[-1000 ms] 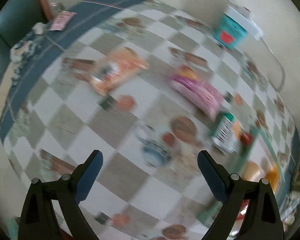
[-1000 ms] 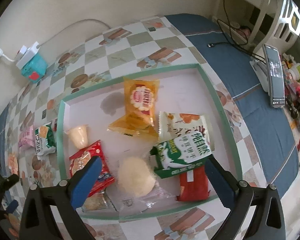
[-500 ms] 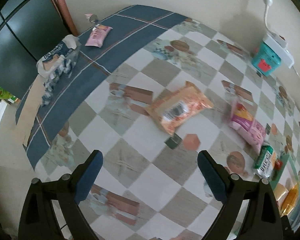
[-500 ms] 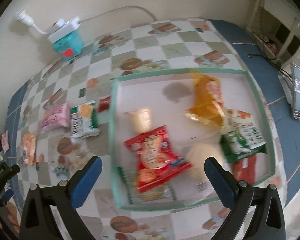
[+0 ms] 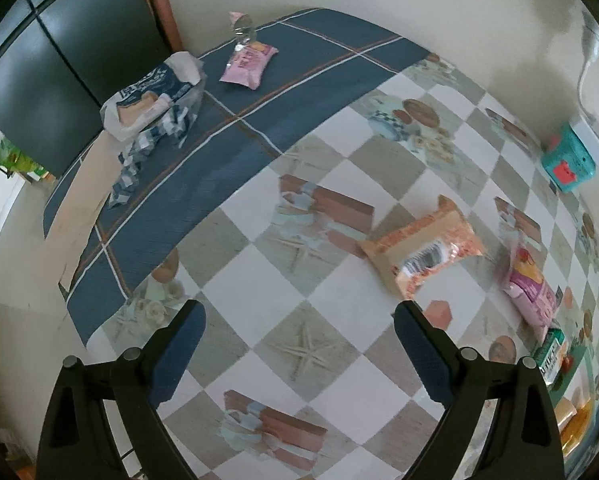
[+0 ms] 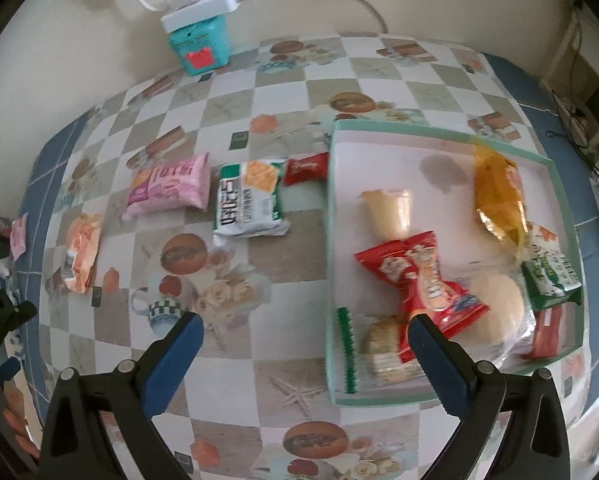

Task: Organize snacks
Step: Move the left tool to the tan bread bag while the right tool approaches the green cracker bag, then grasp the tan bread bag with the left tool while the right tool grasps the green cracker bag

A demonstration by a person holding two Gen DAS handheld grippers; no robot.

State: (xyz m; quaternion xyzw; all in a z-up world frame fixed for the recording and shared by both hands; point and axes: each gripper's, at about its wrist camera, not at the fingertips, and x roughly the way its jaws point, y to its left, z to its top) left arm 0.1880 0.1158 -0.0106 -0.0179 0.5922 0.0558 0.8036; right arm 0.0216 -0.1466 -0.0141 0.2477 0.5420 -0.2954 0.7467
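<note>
Green packet [image 6: 250, 200] lettering blurred; both grippers [image 5: 299, 322] [image 6: 305, 334] empty.

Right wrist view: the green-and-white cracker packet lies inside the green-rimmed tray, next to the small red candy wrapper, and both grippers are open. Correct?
Not quite. The right wrist view shows the green-and-white cracker packet outside the green-rimmed tray, on the checkered tablecloth to its left. It does lie next to the small red candy wrapper, and the left gripper and right gripper are open.

Cracker pack [image 6: 251, 200] left of tray [image 6: 331, 264]; candy [image 6: 306, 167] between; cup [image 6: 389, 213] inside.
</note>
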